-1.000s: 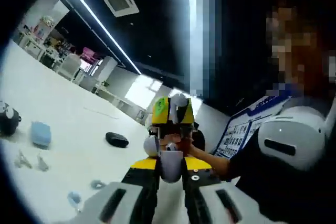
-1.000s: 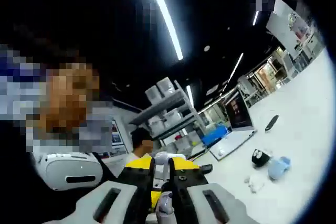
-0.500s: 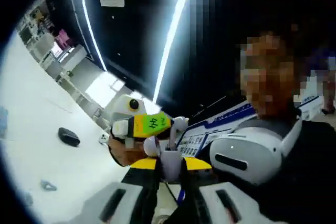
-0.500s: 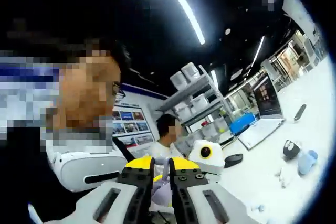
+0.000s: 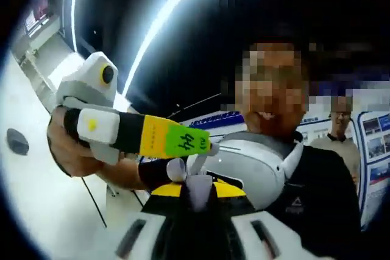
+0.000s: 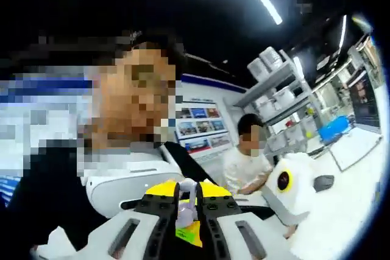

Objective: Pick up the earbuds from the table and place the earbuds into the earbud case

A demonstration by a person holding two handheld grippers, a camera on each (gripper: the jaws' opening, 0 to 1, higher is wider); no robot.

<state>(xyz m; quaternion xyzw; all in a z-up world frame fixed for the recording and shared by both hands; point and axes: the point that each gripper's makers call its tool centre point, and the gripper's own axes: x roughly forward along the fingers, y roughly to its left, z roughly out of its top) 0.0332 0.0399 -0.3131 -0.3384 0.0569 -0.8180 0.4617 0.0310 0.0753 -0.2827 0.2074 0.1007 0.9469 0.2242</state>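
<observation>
Both claws raised off the worktop [image 5: 24, 199], facing each other. Your left claw [image 5: 198, 182] pinches the pale earbud case [image 5: 196, 188]; your right claw [image 6: 186, 206] pinches an earbud [image 6: 184, 210], apparently lining up for insertion.

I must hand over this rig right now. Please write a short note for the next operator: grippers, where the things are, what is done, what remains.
Left gripper: shut on a small pale item, apparently the open earbud case, held up in the air.
Right gripper: shut on a small white piece, probably an earbud, also raised and close to the left one.
Done: the earbud and the case are off the white table.
Left: put the earbud into the case and release. Whether another earbud is already in the case cannot be told; check before finishing.
</observation>
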